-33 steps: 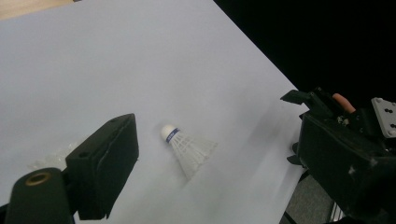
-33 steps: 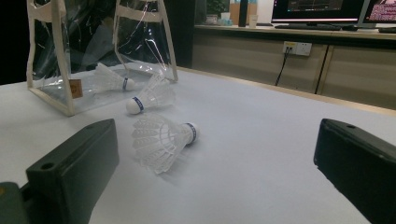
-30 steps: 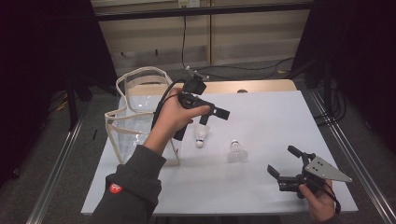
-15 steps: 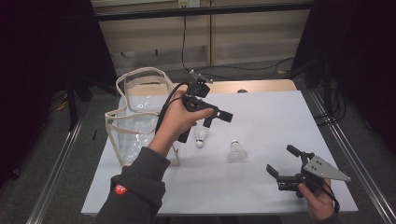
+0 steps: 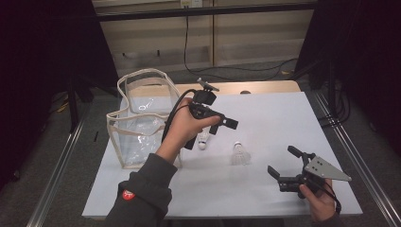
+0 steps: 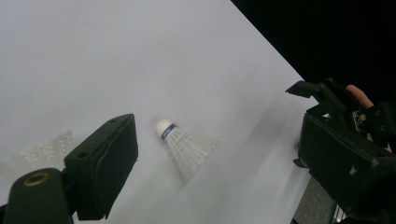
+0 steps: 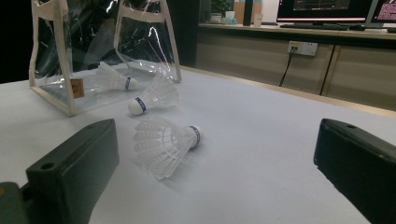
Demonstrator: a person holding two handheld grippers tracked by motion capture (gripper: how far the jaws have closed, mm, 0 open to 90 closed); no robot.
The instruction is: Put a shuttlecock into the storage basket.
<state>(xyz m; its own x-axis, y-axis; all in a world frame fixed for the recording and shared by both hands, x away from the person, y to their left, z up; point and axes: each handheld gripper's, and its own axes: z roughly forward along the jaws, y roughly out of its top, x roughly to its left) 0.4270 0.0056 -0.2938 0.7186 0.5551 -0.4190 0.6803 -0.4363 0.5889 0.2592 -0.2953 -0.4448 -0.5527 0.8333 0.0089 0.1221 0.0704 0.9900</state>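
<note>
2 shuttlecocks lie mid-table: one (image 5: 203, 140) under the left gripper (image 5: 222, 124), near the bag (image 5: 137, 123), the other (image 5: 239, 153) between both grippers. A third (image 7: 114, 79) sits in the bag. Both grippers, the right (image 5: 283, 166) near the table's front right corner, are released and empty. Shuttlecocks look light with crushable feathers; likely best pinched at the firm cork.

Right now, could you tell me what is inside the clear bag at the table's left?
Through the clear bag wall, one shuttlecock lies on its side on the bag's floor. Reflections on the plastic hide the far corners, so more cannot be ruled out.
</note>
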